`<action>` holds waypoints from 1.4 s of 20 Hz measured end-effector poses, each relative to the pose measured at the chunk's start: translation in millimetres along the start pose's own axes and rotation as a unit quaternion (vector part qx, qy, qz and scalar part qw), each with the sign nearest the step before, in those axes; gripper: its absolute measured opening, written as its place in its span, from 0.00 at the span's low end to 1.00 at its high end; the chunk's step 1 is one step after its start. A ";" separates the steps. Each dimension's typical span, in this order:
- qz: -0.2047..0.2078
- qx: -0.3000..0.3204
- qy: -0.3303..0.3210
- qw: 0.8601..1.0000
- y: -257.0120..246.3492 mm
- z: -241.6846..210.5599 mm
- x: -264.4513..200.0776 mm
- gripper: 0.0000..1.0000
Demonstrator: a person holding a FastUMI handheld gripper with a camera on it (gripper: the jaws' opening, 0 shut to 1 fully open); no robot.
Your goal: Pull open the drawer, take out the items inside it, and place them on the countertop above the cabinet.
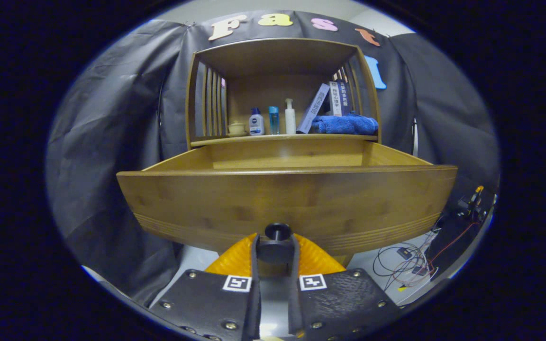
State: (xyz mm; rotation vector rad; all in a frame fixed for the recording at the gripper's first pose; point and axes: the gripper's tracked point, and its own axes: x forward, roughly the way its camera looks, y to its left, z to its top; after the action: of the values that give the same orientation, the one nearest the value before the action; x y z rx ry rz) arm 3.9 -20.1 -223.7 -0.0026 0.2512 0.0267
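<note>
My gripper (275,246) pinches the dark knob (277,231) of the drawer (287,201), which stands pulled well out below the countertop (282,138), so next I release and reach inside, though its contents seem hidden behind the front.

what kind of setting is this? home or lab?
Likely a staged recording booth, not a home: black cloth wall behind a wooden cabinet, loose wires on the floor. Gripper is shut on the open drawer's knob.

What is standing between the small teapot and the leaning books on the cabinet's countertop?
In the gripper view, three bottles stand in a row between the teapot and the books. The gripper is shut on the drawer knob.
</note>
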 end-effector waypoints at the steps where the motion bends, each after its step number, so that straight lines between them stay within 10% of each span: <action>1: -0.004 0.002 -0.003 1.000 -0.8 4.1 -0.2 0.36; 6: 0.000 0.005 -0.009 1.000 1.9 49.9 -10.5 1.00; 16: 0.007 -0.002 0.020 1.000 2.3 168.2 23.9 1.00; 22: -0.018 -0.044 0.169 0.985 -20.4 144.6 95.1 1.00; 28: -0.012 -0.037 0.342 0.939 6.5 70.0 122.7 1.00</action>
State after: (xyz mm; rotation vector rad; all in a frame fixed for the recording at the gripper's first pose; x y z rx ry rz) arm 140.0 -10.1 -186.4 -0.0919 0.9491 0.0106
